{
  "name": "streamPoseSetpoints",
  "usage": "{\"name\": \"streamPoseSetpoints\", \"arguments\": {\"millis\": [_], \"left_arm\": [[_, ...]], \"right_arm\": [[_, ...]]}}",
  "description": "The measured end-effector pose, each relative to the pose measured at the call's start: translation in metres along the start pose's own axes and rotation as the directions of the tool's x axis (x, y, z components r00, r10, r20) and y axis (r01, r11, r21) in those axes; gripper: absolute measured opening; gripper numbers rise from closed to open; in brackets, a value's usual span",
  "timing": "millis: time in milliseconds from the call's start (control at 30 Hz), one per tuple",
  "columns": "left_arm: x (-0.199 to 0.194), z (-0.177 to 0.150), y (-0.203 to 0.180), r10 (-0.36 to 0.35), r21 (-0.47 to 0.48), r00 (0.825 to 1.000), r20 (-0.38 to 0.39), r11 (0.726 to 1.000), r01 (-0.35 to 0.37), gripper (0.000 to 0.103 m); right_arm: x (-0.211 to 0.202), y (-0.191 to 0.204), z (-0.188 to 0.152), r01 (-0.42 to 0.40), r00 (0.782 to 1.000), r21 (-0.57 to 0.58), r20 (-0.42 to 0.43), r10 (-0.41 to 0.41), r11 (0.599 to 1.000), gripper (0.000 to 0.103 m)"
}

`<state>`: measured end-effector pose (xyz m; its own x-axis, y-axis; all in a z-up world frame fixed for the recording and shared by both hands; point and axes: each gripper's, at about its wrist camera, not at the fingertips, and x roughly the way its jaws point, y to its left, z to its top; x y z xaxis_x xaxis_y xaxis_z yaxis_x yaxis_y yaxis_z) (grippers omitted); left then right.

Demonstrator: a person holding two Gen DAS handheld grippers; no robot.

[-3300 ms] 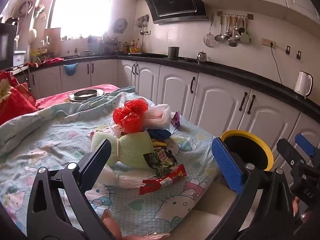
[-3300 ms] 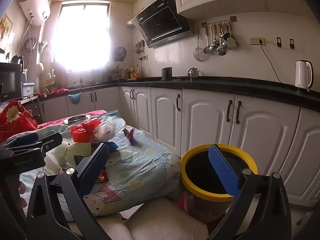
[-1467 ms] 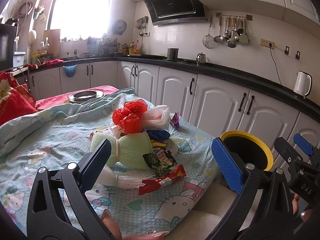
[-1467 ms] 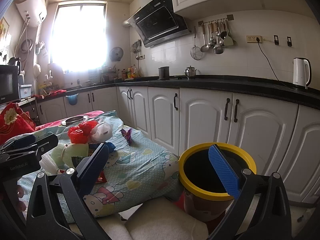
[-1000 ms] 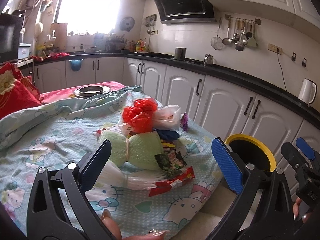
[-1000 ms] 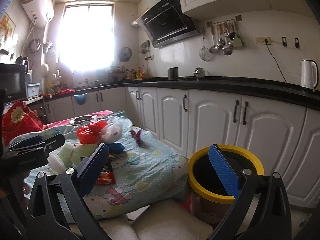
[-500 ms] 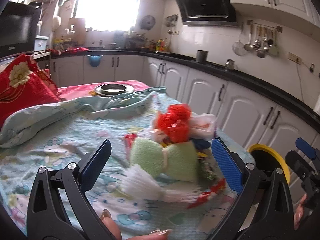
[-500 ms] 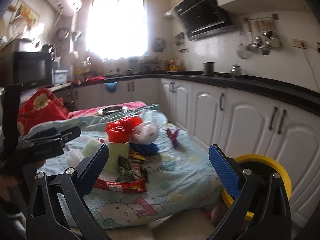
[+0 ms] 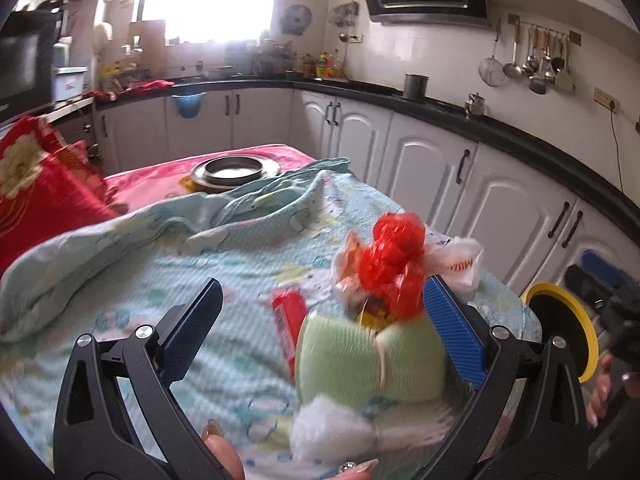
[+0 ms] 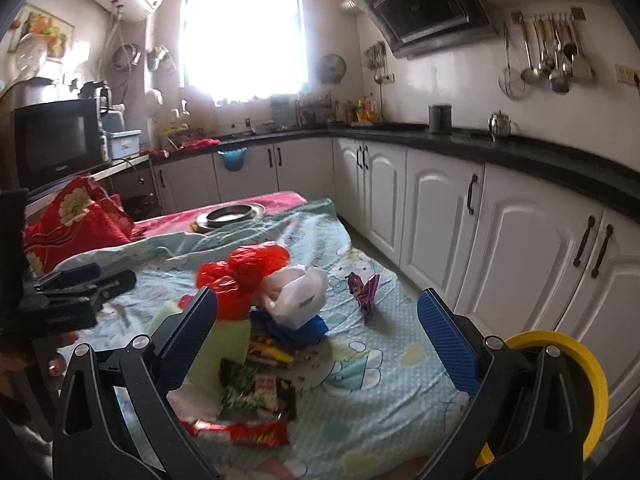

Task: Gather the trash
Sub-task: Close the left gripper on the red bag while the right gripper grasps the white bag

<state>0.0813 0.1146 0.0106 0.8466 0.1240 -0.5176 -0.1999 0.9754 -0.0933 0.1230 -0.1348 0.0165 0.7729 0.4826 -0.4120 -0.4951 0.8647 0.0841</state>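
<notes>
Bed with Hello Kitty sheet [image 10: 372, 376] carries the trash pile mid-sheet. Yellow-rimmed bin [image 10: 560, 344] sits on the floor off the bed's right corner. Left hand-held gripper [image 9: 320, 320] and right hand-held gripper [image 10: 316, 326]: both spread wide, empty, above the pile. Pile: green bag [image 9: 360, 356], red plastic bag [image 10: 244, 272], white bag [image 10: 298, 296], red snack wrapper [image 10: 248, 432]; purple wrapper [image 10: 364, 290] apart, right.

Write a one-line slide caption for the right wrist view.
Open right gripper faces a trash pile topped by a red plastic bag on the bedspread, yellow-rimmed bin at right.
</notes>
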Motion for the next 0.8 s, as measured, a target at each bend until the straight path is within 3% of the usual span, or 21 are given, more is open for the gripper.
{"name": "streamPoseSetpoints", "arguments": {"millis": [167, 333, 400, 533, 700, 800], "left_arm": [[0.029, 0.017, -0.009, -0.046, 0.003, 0.995, -0.088, 0.999, 0.046, 0.092], [0.059, 0.023, -0.011, -0.125, -0.041, 0.978, -0.165, 0.992, 0.12, 0.092], [0.068, 0.024, -0.012, -0.14, -0.036, 0.972, -0.186, 0.99, 0.136, 0.092], [0.089, 0.024, -0.008, -0.199, -0.081, 0.946, -0.256, 0.98, 0.184, 0.084], [0.103, 0.023, -0.009, -0.24, -0.101, 0.924, -0.299, 0.97, 0.22, 0.079], [0.11, 0.02, -0.011, -0.278, -0.125, 0.903, -0.329, 0.96, 0.25, 0.069]], "right_arm": [[0.037, -0.01, 0.008, -0.018, 0.997, 0.043, -0.069, 0.02, 0.999, 0.097], [0.064, -0.017, 0.01, -0.031, 0.993, 0.072, -0.113, 0.039, 0.997, 0.095], [0.076, -0.02, 0.01, -0.041, 0.989, 0.093, -0.138, 0.054, 0.995, 0.085], [0.102, -0.03, 0.01, -0.084, 0.975, 0.162, -0.191, 0.115, 0.983, 0.079], [0.123, -0.039, 0.009, -0.123, 0.954, 0.227, -0.239, 0.178, 0.966, 0.061], [0.129, -0.04, 0.009, -0.149, 0.941, 0.26, -0.26, 0.217, 0.954, 0.054]]}}
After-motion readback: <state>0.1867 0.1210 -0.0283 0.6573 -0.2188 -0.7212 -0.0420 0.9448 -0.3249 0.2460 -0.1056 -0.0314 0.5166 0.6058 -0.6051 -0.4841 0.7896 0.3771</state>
